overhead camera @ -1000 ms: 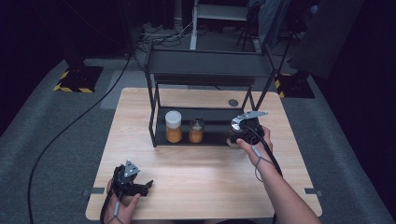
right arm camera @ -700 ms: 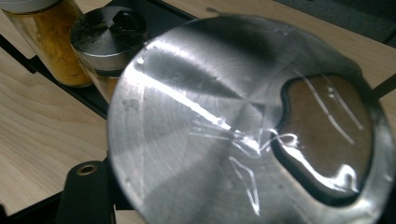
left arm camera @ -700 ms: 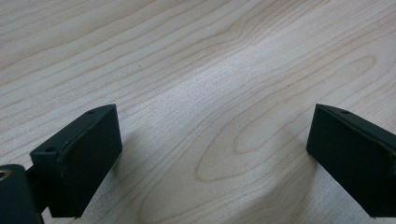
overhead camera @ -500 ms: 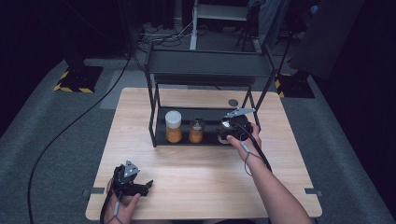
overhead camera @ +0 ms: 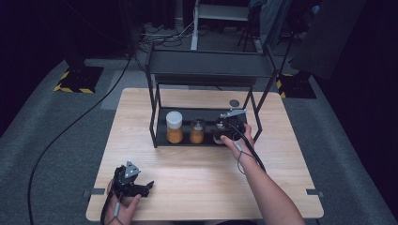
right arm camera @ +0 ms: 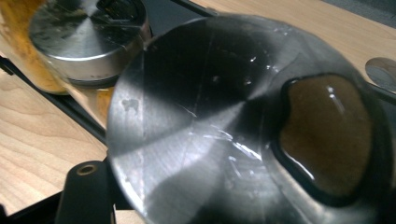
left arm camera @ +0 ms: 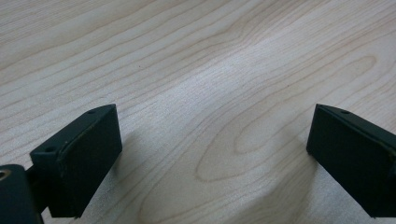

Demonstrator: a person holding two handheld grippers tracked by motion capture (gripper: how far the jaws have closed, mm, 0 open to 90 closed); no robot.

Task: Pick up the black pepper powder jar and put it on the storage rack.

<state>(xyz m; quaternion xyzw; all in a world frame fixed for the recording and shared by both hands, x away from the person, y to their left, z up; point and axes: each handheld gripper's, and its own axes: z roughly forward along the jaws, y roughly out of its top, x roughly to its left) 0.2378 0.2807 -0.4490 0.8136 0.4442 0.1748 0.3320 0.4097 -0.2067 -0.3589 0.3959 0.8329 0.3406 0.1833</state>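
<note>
One brushed-metal round lid fills the clamped right tool; left tool wide.

I see a dark room w/ grey carpet floor, light wood table, yellow-black hazard tape behind.

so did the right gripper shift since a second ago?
Yes. The right gripper, shut on a metal-lidded jar, moved left along the rack shelf, closing on the small jar.
</note>
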